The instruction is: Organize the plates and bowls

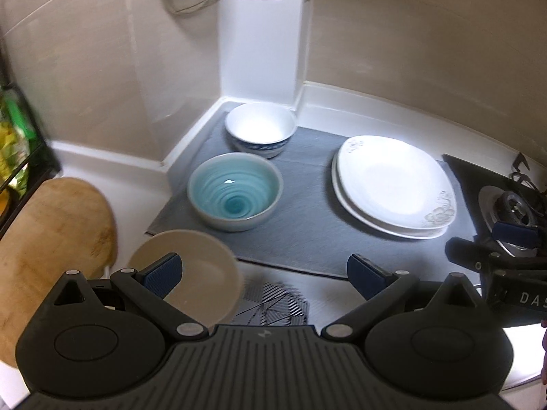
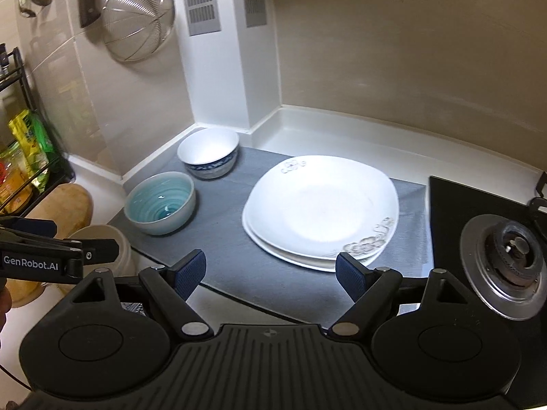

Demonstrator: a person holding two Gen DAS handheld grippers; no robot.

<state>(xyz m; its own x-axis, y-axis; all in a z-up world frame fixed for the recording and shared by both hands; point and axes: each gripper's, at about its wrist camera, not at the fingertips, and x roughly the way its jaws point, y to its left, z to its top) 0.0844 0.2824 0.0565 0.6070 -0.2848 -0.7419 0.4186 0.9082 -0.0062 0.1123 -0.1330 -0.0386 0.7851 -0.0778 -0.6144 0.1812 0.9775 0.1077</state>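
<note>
Two stacked white square plates (image 1: 393, 184) (image 2: 321, 210) with a flower print lie on a grey mat (image 1: 307, 232) (image 2: 232, 259). A teal-glazed bowl (image 1: 235, 194) (image 2: 160, 203) and a white bowl with a blue band (image 1: 260, 128) (image 2: 208, 152) stand on the mat's left side. A beige bowl (image 1: 205, 276) (image 2: 112, 242) sits on the counter off the mat, just under my left gripper's left finger. My left gripper (image 1: 263, 275) is open and empty above the counter's front. My right gripper (image 2: 271, 273) is open and empty near the plates' front edge.
A round wooden board (image 1: 51, 239) (image 2: 65, 205) lies at the left. A rack with packets (image 2: 24, 157) stands at the far left. A gas burner (image 2: 512, 256) (image 1: 512, 212) is at the right. A strainer (image 2: 136, 17) and knife hang on the wall. A dark trivet (image 1: 273, 300) lies on the counter.
</note>
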